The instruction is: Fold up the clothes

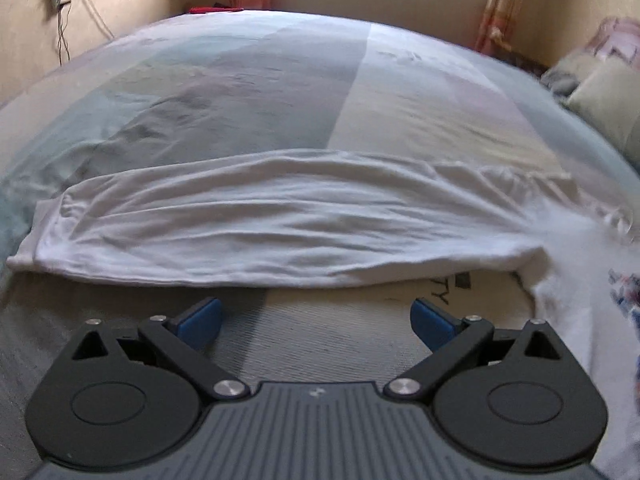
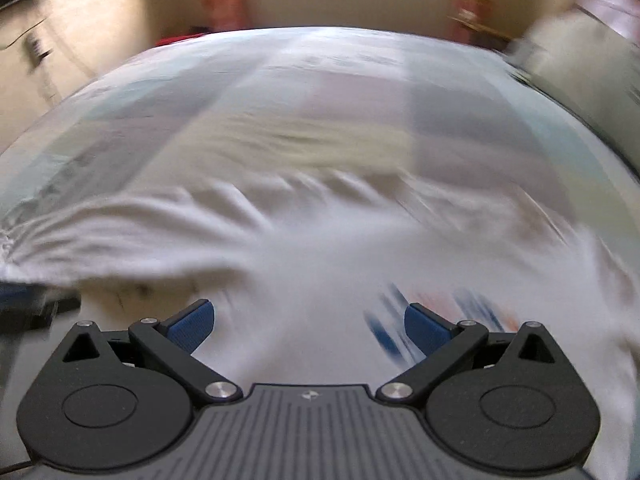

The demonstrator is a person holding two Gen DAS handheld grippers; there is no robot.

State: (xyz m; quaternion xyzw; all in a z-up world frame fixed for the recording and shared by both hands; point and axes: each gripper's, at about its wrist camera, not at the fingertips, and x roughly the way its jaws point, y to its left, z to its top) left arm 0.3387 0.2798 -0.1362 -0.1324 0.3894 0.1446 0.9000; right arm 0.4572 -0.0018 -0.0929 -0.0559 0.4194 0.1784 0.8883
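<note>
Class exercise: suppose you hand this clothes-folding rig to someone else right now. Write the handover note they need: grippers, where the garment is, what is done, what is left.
Left gripper: open, empty, low over the bed, just short of the white shirt.
Right gripper: open, empty, over the shirt's printed part; that view is motion-blurred, so contact cannot be judged.
Shirt: lies across the patterned bedsheet, one part folded over into a long wrinkled band; its near edge lifts a little on the right, showing dark lettering beneath.
Done: apparently a first lengthwise fold.
Left: probably smooth the wrinkles, fold the other side and fold it crosswise.
</note>
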